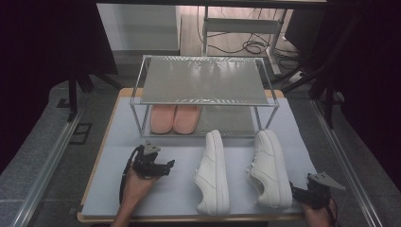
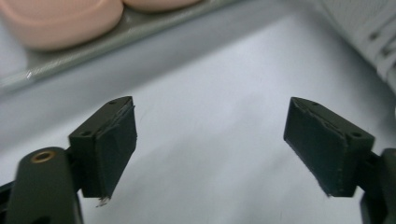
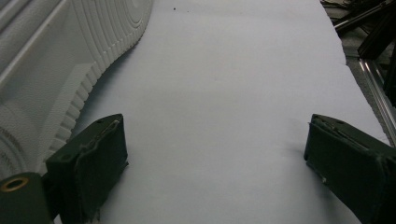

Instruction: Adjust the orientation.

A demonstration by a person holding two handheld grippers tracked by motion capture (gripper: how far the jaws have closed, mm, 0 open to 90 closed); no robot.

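Two white sneakers lie on their sides on the pale mat, the left sneaker [image 1: 213,170] and the right sneaker [image 1: 269,168]. A pair of pink slippers [image 1: 175,118] sits on the lower shelf of a metal rack [image 1: 203,80]. My left gripper [image 1: 169,165] hovers left of the left sneaker and in front of the slippers, jaws pointing right. In the left gripper view the gripper [image 2: 210,130] is open over bare mat, the slippers [image 2: 60,23] at top left. My right gripper [image 1: 294,190] stands by the right sneaker's heel. It [image 3: 215,149] is open and empty, the ribbed sole [image 3: 60,60] at its left.
The rack's top shelf is bare. The mat [image 1: 170,198] covers a wooden tabletop whose front edge lies close to both hands. Aluminium rails [image 1: 45,170] run along both sides of the table. Cables and stand legs [image 1: 250,45] lie on the floor beyond the rack.
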